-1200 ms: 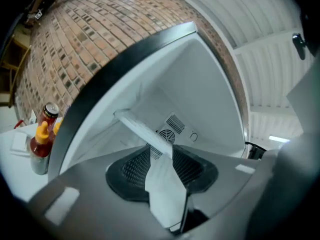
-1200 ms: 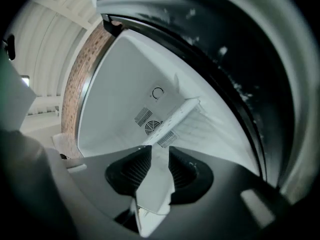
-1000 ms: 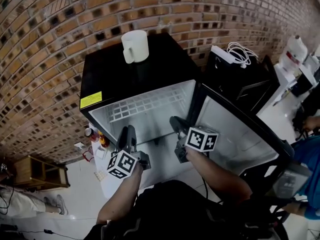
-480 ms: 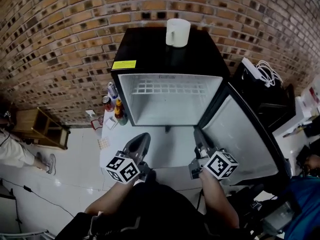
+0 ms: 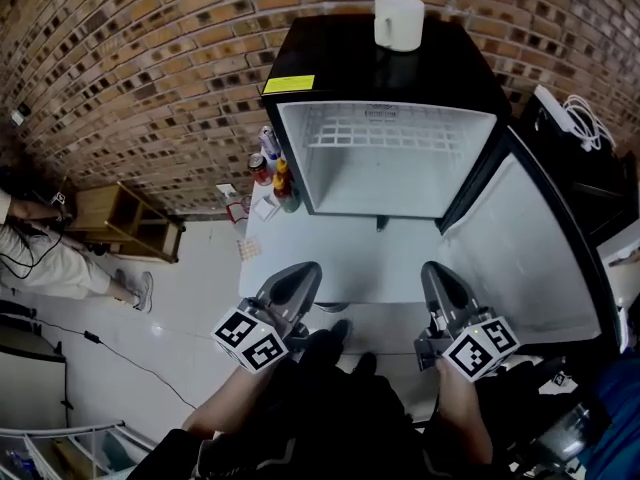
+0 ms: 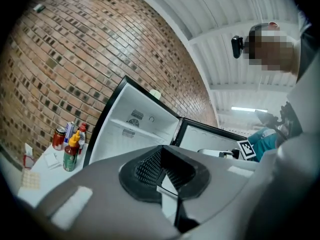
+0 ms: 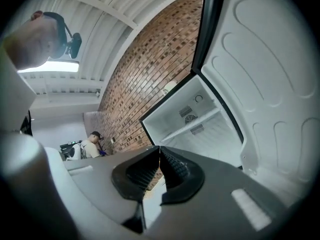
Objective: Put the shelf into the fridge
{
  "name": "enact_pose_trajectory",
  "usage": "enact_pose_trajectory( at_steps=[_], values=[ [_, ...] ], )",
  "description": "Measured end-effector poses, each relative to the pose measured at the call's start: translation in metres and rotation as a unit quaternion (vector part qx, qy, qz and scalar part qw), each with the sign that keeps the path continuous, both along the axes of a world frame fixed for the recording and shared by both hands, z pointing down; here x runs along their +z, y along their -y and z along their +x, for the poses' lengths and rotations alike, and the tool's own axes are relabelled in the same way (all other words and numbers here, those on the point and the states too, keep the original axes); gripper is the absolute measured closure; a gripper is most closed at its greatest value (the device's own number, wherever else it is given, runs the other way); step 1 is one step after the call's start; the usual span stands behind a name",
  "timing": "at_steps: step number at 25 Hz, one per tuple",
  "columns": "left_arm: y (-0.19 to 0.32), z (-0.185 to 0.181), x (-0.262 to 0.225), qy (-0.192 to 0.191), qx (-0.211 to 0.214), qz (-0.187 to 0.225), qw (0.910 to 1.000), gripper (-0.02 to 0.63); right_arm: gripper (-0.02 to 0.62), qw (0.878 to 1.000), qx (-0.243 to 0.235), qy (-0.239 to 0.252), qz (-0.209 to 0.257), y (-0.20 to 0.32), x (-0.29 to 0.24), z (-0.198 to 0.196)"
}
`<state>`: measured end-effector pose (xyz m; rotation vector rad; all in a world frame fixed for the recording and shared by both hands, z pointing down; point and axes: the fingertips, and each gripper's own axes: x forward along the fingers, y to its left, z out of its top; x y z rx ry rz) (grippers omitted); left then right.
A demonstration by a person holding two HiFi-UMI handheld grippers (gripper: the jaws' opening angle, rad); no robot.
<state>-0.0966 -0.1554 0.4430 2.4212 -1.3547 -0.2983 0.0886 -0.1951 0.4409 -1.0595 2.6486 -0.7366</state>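
Note:
The black mini fridge (image 5: 385,78) stands open, its door (image 5: 530,258) swung out to the right. A white wire shelf (image 5: 385,138) lies level inside, high in the white compartment. Both grippers hang in front of the fridge, well back from its opening. My left gripper (image 5: 300,273) is shut with nothing in it. My right gripper (image 5: 432,273) has just been closing and is shut, also with nothing between its jaws. In the left gripper view the jaws (image 6: 161,156) meet before the fridge (image 6: 135,129). The right gripper view shows the closed tips (image 7: 159,154) below the shelf (image 7: 192,121).
A white mug (image 5: 398,20) sits on the fridge top. Sauce bottles and a can (image 5: 275,178) stand on a low white surface (image 5: 340,258) left of the fridge. A wooden rack (image 5: 125,223) and a person (image 5: 50,263) are at left. A black cabinet (image 5: 580,118) stands right.
Both grippers have drawn back from the fridge mouth toward me, and their jaws have closed on nothing. The shelf stays inside the fridge.

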Motion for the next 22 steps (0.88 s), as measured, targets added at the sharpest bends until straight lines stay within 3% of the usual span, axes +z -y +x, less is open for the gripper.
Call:
enact_pose_trajectory(
  at_steps=[3, 7, 11, 14, 18, 22],
  values=[
    [-0.008, -0.015, -0.010, -0.008, 0.009, 0.010, 0.9999, 0.606, 0.588, 1.000, 0.001, 0.005, 0.002, -0.005, -0.006, -0.011],
    [-0.010, -0.034, -0.016, -0.052, 0.025, 0.019, 0.9981, 0.606, 0.589, 0.999, 0.023, 0.006, 0.026, -0.020, -0.034, -0.030],
    [-0.002, -0.049, -0.017, -0.014, 0.062, 0.009, 0.9980, 0.606, 0.589, 0.999, 0.044, 0.002, 0.028, -0.014, -0.035, -0.055],
    [-0.014, -0.065, -0.018, -0.008, 0.096, 0.010, 0.9953, 0.606, 0.589, 0.998, 0.051, -0.016, 0.018, -0.007, -0.026, -0.078],
    [-0.009, -0.092, -0.014, -0.017, 0.099, 0.001, 0.9949, 0.606, 0.589, 0.997, 0.053, -0.031, 0.042, -0.008, -0.040, -0.102],
    [-0.005, -0.098, -0.027, -0.006, 0.098, 0.023, 0.9949, 0.606, 0.589, 0.992, 0.063, -0.085, 0.063, -0.015, -0.039, -0.109]
  ],
)
